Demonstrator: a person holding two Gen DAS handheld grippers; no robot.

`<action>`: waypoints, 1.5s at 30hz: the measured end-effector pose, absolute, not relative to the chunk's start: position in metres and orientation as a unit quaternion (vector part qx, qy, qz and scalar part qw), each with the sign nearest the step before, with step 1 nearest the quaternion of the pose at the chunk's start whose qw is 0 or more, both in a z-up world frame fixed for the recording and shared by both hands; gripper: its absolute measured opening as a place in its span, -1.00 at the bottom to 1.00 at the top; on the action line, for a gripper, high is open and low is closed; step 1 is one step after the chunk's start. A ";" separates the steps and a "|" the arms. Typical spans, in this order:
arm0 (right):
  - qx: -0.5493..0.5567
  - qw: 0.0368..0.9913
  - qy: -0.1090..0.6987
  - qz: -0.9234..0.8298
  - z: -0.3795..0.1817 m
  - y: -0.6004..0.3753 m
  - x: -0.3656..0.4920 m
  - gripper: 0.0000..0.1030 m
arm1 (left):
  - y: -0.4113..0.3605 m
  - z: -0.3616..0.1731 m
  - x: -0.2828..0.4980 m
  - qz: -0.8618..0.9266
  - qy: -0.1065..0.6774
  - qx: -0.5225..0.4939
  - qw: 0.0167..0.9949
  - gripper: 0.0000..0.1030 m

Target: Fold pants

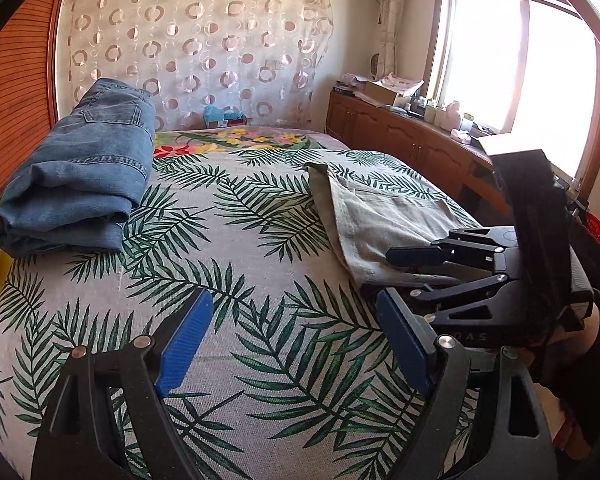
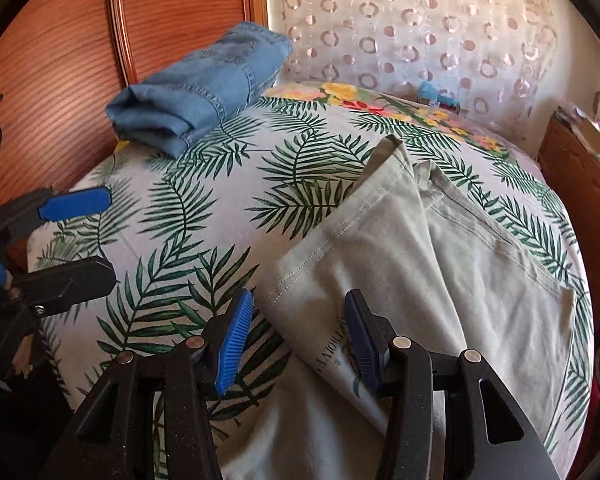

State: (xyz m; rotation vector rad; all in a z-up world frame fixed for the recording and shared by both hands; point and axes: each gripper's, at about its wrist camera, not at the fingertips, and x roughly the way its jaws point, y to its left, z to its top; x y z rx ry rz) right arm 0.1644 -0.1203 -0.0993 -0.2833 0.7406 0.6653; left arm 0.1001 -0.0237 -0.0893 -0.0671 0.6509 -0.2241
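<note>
Grey-green pants (image 2: 440, 264) lie flat on the right half of the bed, with a printed label at their near end. My right gripper (image 2: 300, 320) hovers over their near left edge. One pad is above the sheet and the other above the cloth, jaws apart and not pressing. In the left wrist view the pants (image 1: 380, 216) lie at the right, with the right gripper (image 1: 380, 272) at their near end. My left gripper (image 1: 294, 300) stands open over bare sheet, left of the pants, nothing between its fingers. It shows at the left edge of the right wrist view (image 2: 112, 236).
Folded blue jeans (image 1: 80, 176) (image 2: 204, 92) sit at the bed's far left, by a wooden panel (image 2: 60, 60). The palm-leaf sheet (image 1: 240, 240) covers the bed. A wooden cabinet (image 1: 400, 140) with clutter runs under the window on the right. A patterned curtain hangs behind.
</note>
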 end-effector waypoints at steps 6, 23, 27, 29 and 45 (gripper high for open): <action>-0.138 0.869 0.361 0.309 -0.111 -0.106 0.172 0.00 | -0.024 -0.089 0.101 -0.112 0.321 -0.034 0.940 0.64; -0.088 0.913 0.310 0.251 -0.068 -0.167 0.185 -0.79 | -0.038 -0.095 0.101 -0.129 0.329 -0.022 0.935 0.64; -0.078 0.919 0.311 0.230 -0.065 -0.185 0.199 -0.78 | -0.040 -0.097 0.100 -0.131 0.332 -0.023 0.934 0.64; -0.076 0.921 0.319 0.211 -0.066 -0.191 0.207 -0.78 | -0.042 -0.097 0.100 -0.133 0.332 -0.021 0.934 0.64; -0.078 0.917 0.337 0.200 -0.092 -0.175 0.214 -0.12 | -0.056 -0.098 0.105 -0.144 0.337 -0.009 0.930 0.64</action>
